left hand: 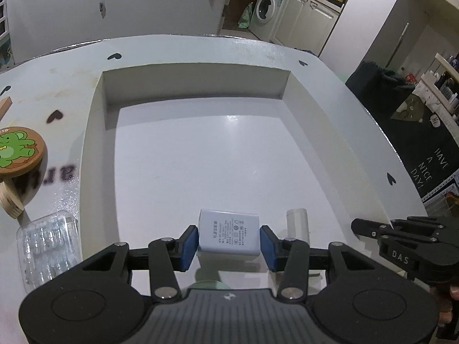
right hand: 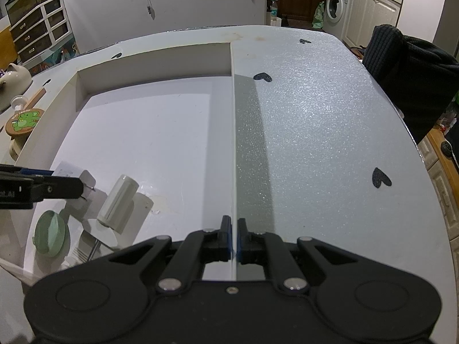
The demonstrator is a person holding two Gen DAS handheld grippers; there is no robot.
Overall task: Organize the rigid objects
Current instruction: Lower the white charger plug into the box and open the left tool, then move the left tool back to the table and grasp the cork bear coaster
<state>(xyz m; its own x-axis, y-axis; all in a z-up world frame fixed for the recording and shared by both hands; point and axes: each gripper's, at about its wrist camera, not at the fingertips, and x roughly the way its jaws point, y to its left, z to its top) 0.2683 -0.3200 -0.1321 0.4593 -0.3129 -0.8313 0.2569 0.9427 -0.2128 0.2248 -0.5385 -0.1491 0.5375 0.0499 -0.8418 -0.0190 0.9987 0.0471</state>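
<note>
My left gripper (left hand: 229, 240) is shut on a white power adapter (left hand: 228, 233) and holds it over the near part of the white box (left hand: 94, 132). A white cylinder (left hand: 298, 223) lies in the box just to the right of it; it also shows in the right wrist view (right hand: 117, 205). A pale green round lid (right hand: 51, 233) lies in the box's near left corner. My right gripper (right hand: 234, 236) is shut on the box's right wall (right hand: 233, 143), one finger on each side of it. The left gripper's finger (right hand: 54, 185) shows at the left edge there.
On the table (right hand: 330, 132) left of the box lie a round wooden coaster with a green elephant (left hand: 17, 150), a clear plastic case (left hand: 48, 246) and a wooden piece (left hand: 10, 197). A dark garment (right hand: 413, 71) hangs at the table's far right.
</note>
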